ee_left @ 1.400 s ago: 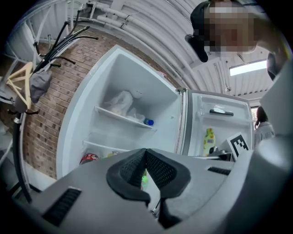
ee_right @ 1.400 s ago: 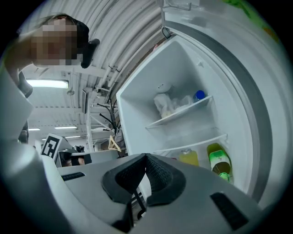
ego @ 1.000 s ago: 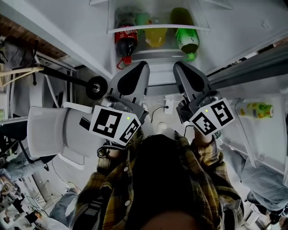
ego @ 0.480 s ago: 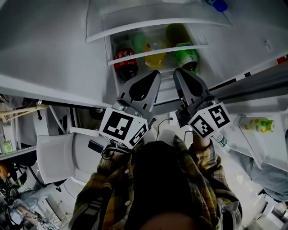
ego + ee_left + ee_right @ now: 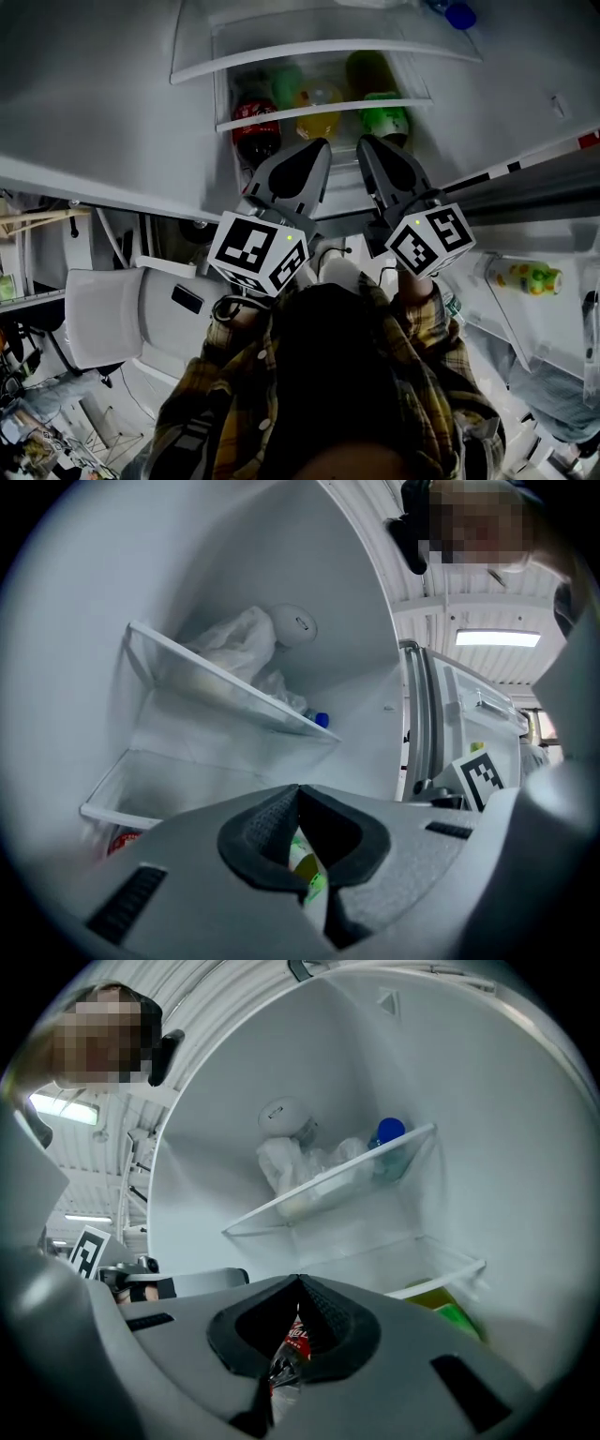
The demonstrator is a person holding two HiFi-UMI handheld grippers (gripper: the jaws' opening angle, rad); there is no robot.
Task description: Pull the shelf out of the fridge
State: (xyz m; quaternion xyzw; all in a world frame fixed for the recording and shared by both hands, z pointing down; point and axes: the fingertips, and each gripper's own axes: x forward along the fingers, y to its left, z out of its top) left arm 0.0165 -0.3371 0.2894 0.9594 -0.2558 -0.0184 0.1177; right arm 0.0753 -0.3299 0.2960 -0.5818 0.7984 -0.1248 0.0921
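Observation:
The open fridge has two glass shelves: an upper shelf and a lower shelf. Under the lower shelf stand a cola bottle, a yellow bottle and a green bottle. My left gripper and right gripper point level at the lower shelf's front, side by side. Both are shut with nothing in them. Whether they touch the shelf is hidden.
A crumpled plastic bag and a blue-capped bottle lie on the upper shelf. The open fridge door at right holds a yellow-green bottle. A white chair stands at left. The person's plaid sleeves fill the bottom.
Both grippers have moved forward toward the fridge, side by side. The upper shelf has come into the head view. The jaws stayed shut.

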